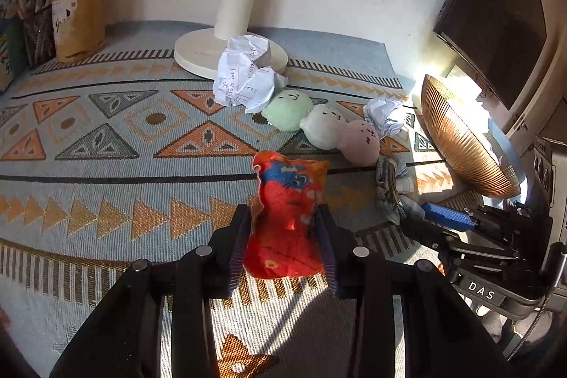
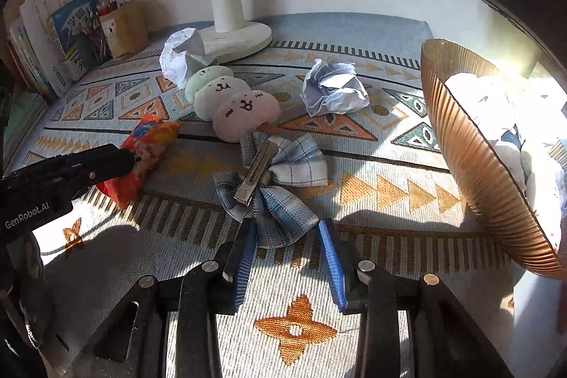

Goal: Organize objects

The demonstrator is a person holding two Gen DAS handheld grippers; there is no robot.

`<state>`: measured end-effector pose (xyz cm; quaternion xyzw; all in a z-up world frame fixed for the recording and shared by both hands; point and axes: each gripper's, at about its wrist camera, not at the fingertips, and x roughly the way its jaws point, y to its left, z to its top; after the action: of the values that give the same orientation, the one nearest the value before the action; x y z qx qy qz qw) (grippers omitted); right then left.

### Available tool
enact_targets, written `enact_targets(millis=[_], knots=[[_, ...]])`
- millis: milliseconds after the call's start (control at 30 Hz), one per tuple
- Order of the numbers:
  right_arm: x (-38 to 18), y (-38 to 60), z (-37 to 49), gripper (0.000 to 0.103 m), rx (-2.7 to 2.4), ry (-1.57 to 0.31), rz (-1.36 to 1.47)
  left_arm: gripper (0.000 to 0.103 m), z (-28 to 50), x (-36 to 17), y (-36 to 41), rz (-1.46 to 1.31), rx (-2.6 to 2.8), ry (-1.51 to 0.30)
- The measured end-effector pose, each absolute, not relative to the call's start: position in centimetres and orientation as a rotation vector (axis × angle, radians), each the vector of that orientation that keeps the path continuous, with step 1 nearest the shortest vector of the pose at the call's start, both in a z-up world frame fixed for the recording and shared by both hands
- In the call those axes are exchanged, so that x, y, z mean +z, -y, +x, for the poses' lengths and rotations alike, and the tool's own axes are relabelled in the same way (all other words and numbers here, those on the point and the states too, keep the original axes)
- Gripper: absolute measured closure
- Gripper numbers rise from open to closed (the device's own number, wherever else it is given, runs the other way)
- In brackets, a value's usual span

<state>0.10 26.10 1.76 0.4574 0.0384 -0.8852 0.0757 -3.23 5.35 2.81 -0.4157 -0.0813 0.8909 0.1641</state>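
Observation:
My left gripper (image 1: 283, 218) is shut on a red-orange plush toy (image 1: 287, 208), which rests on the patterned cloth; the toy also shows in the right wrist view (image 2: 149, 147). My right gripper (image 2: 287, 229) is open, its blue pads either side of the near end of a blue plaid bow hair clip (image 2: 273, 179). A three-ball plush dango (image 2: 230, 98) lies behind the bow. Two crumpled papers lie near it, one by the lamp base (image 1: 244, 73) and one to the right (image 2: 333, 87). A copper ribbed bowl (image 2: 475, 158) holding crumpled paper stands at the right.
A white lamp base (image 2: 234, 38) stands at the back centre. A brown pen holder (image 1: 78, 16) and books (image 2: 53, 34) are at the back left. A dark monitor (image 1: 496, 23) is at the right. The patterned cloth (image 1: 106, 165) covers the table.

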Motion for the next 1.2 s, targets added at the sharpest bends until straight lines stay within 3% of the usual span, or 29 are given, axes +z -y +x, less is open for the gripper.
enact_targets(millis=[167,300,433,500,600,700,900,1033,1133,1200], knots=[[1.8,-27.6,-0.5,0.062,-2.631,0.198,1.409,0.068,-3.5,2.6,-5.2,-1.207,2.532,0.253],[2.0,-24.9,-1.2,0.034,-2.671,0.129,1.353,0.068,-3.4,2.6,-5.4,-1.203,2.539,0.234],[1.1,-24.2,-2.3,0.033,-2.722,0.071,1.358,0.067,-3.3,2.7,-5.6,-1.197,2.547,0.209],[1.1,-24.5,-2.5,0.038,-2.727,0.095,1.356,0.067,-3.4,2.6,-5.6,-1.201,2.544,0.213],[1.2,-25.1,-2.2,0.061,-2.741,0.142,1.329,0.067,-3.5,2.6,-5.5,-1.203,2.536,0.226],[1.3,-25.8,-1.5,0.076,-2.717,0.204,1.306,0.067,-3.5,2.6,-5.5,-1.197,2.537,0.222],[1.7,-27.5,3.7,0.077,-2.679,0.244,1.303,0.069,-2.0,3.6,-6.6,-1.138,2.5,0.128],[3.1,-30.2,7.3,0.077,-2.699,0.299,1.268,0.069,0.4,4.7,-6.9,-1.094,2.421,0.206],[4.9,-32.0,8.7,0.077,-2.756,0.317,1.208,0.069,1.4,5.6,-7.7,-1.08,2.457,0.146],[5.7,-33.1,9.4,0.076,-2.765,0.358,1.171,0.064,1.3,5.3,-7.3,-1.103,2.517,0.146]])
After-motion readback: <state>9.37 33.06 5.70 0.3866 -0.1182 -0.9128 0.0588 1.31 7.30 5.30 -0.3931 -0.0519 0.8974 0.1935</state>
